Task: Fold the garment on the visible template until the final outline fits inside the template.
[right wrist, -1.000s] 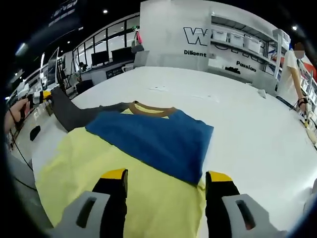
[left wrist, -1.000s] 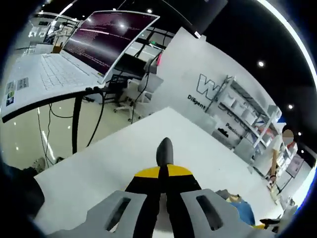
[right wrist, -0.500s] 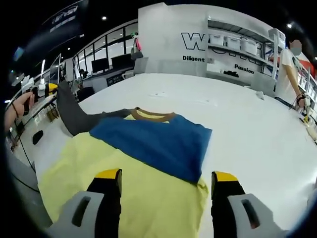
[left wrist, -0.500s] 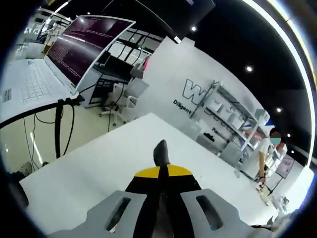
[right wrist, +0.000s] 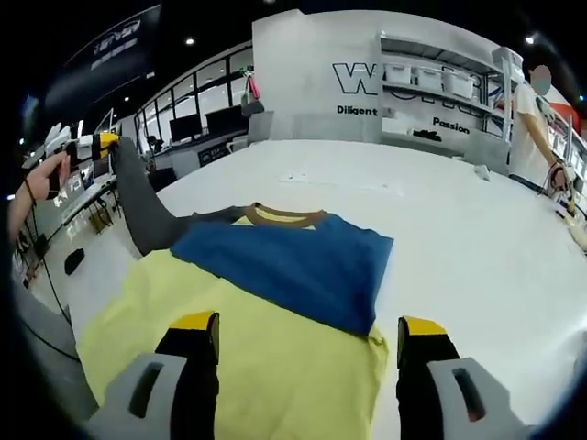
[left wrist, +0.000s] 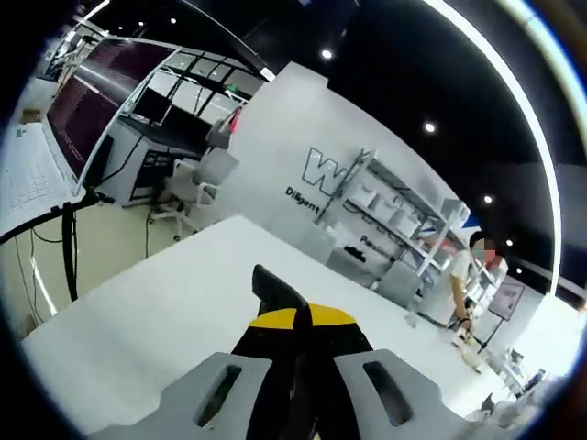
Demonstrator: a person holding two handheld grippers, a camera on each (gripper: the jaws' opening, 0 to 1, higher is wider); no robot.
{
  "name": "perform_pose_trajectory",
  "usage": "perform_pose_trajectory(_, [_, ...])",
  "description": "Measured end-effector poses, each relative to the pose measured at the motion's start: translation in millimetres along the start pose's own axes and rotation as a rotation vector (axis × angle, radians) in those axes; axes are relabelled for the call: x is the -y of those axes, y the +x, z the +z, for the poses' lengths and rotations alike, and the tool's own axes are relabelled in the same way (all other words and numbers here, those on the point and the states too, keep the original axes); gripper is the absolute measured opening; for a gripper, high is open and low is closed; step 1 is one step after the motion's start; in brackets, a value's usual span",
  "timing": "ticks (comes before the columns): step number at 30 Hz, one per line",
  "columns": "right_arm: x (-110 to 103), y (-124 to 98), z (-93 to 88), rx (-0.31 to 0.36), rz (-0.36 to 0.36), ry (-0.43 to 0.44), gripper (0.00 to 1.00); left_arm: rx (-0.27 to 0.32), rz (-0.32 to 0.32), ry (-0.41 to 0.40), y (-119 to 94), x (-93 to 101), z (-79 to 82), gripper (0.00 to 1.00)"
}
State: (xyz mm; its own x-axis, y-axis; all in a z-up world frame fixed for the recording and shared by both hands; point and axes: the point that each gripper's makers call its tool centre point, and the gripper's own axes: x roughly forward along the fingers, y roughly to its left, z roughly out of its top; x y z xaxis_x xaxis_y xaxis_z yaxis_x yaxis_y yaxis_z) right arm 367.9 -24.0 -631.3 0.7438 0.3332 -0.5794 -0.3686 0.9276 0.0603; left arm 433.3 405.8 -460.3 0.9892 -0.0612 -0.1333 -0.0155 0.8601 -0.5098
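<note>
A blue shirt (right wrist: 284, 261) with a brown collar (right wrist: 280, 216) lies partly folded on a yellow template (right wrist: 275, 367) spread over the white table (right wrist: 477, 238). Its dark grey sleeve (right wrist: 138, 206) is pulled up and to the left, away from the table. My left gripper (right wrist: 96, 145) is shut on the end of that sleeve, a hand holding it. In the left gripper view, a tip of grey sleeve (left wrist: 275, 291) sticks out of the left gripper (left wrist: 295, 321), whose jaws are pressed together. My right gripper (right wrist: 307, 330) is open, hovering over the near part of the template with nothing in it.
A person (right wrist: 532, 101) stands at the far right side of the table, also the person (left wrist: 470, 275) in the left gripper view. Shelving (right wrist: 440, 82) lines the back wall. Desks with a large monitor (left wrist: 87, 92) and chairs stand to the left of the table.
The left gripper has lifted the grey sleeve higher and its view has swung away from the monitor toward the shelves. The right gripper has stayed nearly still and open.
</note>
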Motion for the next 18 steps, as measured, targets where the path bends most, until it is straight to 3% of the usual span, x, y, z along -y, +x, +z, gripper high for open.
perform_pose_trajectory(7, [2.0,-1.0,-2.4,-0.006,0.002,0.012,0.77,-0.019,-0.059,0.035,7.6,31.1,-2.4,0.01])
perform_pose_trajectory(18, [4.4,-0.5,-6.2,-0.011,0.008,0.027,0.78,-0.057,-0.201,0.087,27.3,96.6,-14.7,0.01])
